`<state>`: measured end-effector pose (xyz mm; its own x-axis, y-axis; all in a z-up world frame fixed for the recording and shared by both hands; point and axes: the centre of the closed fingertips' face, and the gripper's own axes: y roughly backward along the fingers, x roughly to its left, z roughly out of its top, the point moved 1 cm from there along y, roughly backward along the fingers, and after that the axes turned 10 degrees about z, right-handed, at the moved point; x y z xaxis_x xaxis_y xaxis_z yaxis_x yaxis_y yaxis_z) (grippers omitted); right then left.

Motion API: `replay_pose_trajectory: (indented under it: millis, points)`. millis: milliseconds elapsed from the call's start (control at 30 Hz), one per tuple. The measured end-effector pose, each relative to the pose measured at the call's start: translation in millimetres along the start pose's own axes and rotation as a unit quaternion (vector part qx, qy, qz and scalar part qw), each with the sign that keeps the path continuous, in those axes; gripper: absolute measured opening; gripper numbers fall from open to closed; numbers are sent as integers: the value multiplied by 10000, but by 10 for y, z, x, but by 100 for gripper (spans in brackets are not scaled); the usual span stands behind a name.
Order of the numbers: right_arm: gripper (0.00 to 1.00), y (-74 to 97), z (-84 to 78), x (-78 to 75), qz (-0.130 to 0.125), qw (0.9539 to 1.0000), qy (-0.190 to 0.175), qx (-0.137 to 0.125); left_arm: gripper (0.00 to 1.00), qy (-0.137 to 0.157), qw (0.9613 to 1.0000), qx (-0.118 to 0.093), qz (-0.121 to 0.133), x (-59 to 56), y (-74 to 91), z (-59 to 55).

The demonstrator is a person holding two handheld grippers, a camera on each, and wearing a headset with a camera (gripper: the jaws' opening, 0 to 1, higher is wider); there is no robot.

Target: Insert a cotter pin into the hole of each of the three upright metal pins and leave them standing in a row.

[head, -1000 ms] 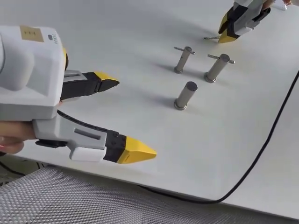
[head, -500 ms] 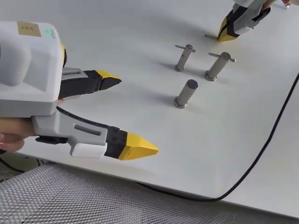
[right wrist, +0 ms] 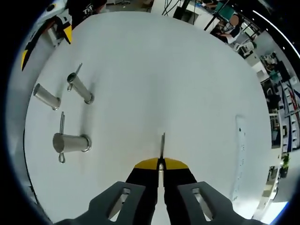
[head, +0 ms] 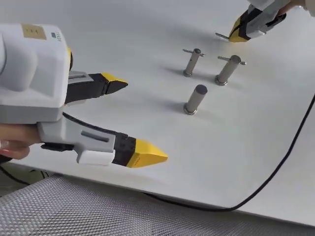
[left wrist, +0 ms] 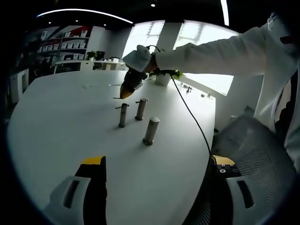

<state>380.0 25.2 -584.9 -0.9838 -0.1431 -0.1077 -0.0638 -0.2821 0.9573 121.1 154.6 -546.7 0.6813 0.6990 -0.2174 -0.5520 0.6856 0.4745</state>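
White bench (head: 147, 29) is carrying bare pin (head: 195, 100) at 6 o'clock of cottered pins (head: 192, 62). R gripper (head: 236, 35), at 1 o'clock, fingers are pinching cotter pin (head: 222, 35); L gripper (head: 142, 120) fingers are hanging spread.

- Left gripper (head: 133, 120): held by a hand (head: 12, 145) on the near left of the bare metal pin (head: 194, 100), well apart from it. Jaws spread wide with nothing between them, yellow tips pointing roughly toward that pin.
- Right gripper (head: 238, 33): beyond the same pin, on its far side, tips angled downward. Jaws closed on a thin cotter pin (right wrist: 162, 147) that sticks out forward past the tips.
- Right arm: in a white sleeve (left wrist: 211, 49), stretched out to reach past the pin.
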Motion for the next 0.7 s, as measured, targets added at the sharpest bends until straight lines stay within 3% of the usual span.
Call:
replay_pose_trajectory:
  millis: [67,167,333,500,667,700]
  points:
    - [0,73,75,-24,-133,9992,93,-355,89,15,10000,-39,17,31,-6,37]
    - [0,217,112,39,-298,9981,220,-486,88,17,9999,-135,20,15,-25,125]
    - [0,423,214,296,-494,9951,348,-786,87,154,9993,-334,-2,30,-73,287]
    - [0,704,356,600,-832,9889,475,-1139,79,174,9977,-658,25,78,-148,550]
    - [0,872,451,879,-1022,9844,554,-1324,75,404,9953,-884,-19,88,-252,778]
    - [0,903,468,947,-1072,9831,564,-1371,73,561,9936,-969,-112,62,-281,850]
